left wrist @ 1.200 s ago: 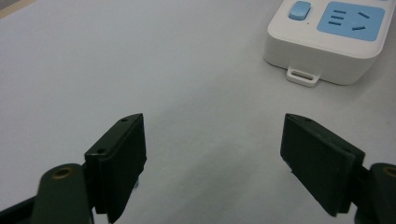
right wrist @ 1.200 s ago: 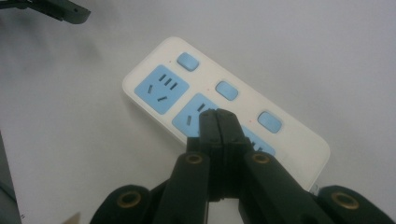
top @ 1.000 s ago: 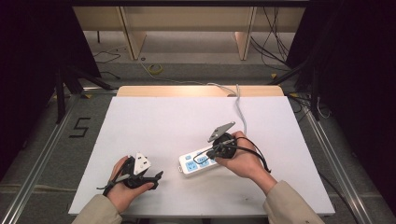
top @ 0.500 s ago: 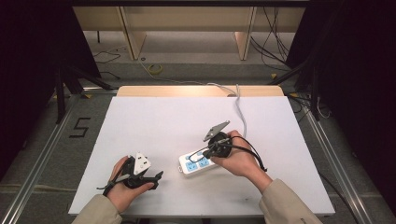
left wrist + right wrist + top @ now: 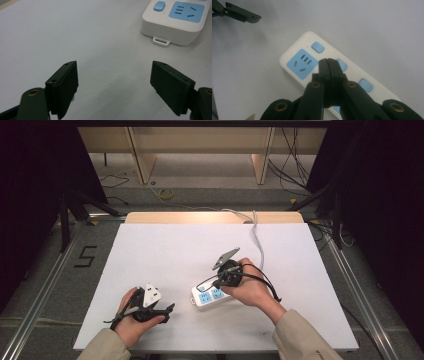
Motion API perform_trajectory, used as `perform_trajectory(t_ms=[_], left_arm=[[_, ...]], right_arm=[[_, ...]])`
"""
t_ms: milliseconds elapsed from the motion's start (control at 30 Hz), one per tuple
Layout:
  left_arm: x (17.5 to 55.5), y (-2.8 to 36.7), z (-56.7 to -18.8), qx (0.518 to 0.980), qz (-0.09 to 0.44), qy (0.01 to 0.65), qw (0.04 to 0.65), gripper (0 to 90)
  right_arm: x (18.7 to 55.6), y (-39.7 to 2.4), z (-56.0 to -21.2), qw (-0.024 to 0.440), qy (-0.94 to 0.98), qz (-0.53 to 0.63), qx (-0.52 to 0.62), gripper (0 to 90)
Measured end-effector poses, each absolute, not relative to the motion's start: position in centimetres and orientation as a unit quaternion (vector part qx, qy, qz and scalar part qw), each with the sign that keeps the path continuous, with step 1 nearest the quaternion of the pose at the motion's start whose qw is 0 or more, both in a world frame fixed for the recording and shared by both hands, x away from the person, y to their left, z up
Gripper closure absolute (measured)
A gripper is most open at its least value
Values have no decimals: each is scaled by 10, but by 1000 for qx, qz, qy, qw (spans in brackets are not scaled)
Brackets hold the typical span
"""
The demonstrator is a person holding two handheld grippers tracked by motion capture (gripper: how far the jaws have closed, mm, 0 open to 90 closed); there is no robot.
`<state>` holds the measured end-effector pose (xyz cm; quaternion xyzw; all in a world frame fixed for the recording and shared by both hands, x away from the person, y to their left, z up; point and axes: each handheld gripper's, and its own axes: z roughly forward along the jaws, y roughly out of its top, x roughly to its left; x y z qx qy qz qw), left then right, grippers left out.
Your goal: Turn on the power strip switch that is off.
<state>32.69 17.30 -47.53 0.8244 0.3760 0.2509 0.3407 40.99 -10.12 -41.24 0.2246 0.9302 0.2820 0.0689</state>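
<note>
A white power strip with blue sockets lies on the white table, toward its near edge and right of centre. The right tongs are clenched with nothing between them, their tips over a blue switch on the strip. The left tongs are released and hold nothing, resting low over the table near the strip's end.

Glossy white plastic power strip with smooth blue sockets, matt white table, matt black jaws
</note>
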Motion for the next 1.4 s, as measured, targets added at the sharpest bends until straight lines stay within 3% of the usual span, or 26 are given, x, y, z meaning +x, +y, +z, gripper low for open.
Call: perform_trajectory(t_ms=[1400], left_arm=[[327,173,-475,824,251,375,341,224]], right_arm=[[423,-75,-418,55,935,267,226,900]])
